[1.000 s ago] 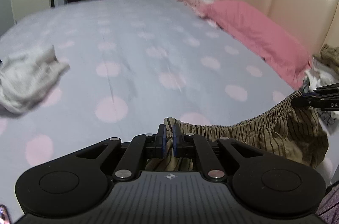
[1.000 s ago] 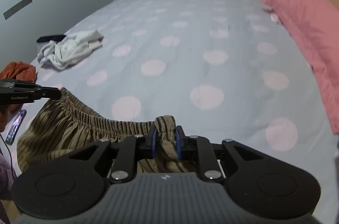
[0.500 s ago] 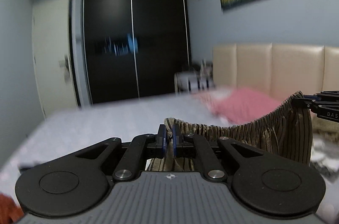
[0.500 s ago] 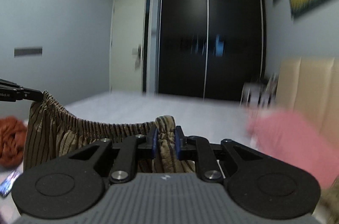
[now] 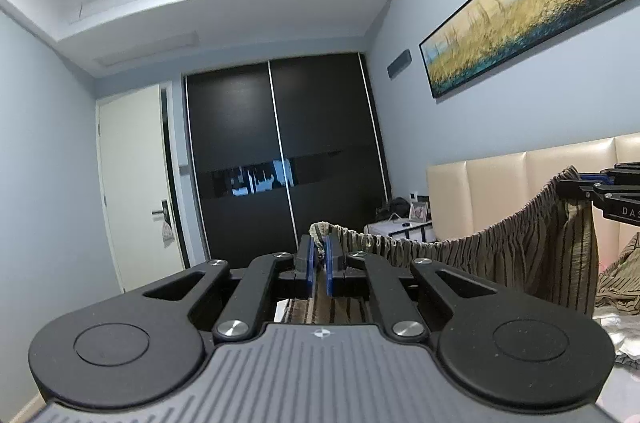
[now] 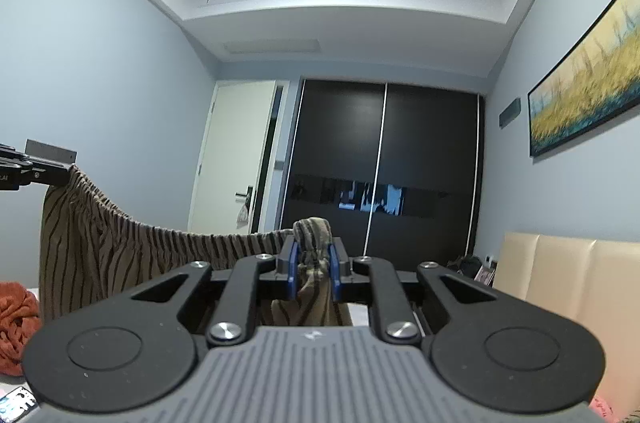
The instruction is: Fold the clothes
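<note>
Two claws (image 5: 318, 255) (image 6: 314, 269), striped shorts (image 5: 520, 255) (perhaps) aloft

grippers: 2 — left gripper (image 5: 318, 255), right gripper (image 6: 314, 265)
striped garment (image 5: 520, 247): 1 (one end clamped in each gripper)
orange cloth (image 6: 16, 323): 1
painting (image 5: 528, 7): 1
wardrobe doors (image 5: 280, 159): 2
white door (image 5: 136, 183): 1
</note>
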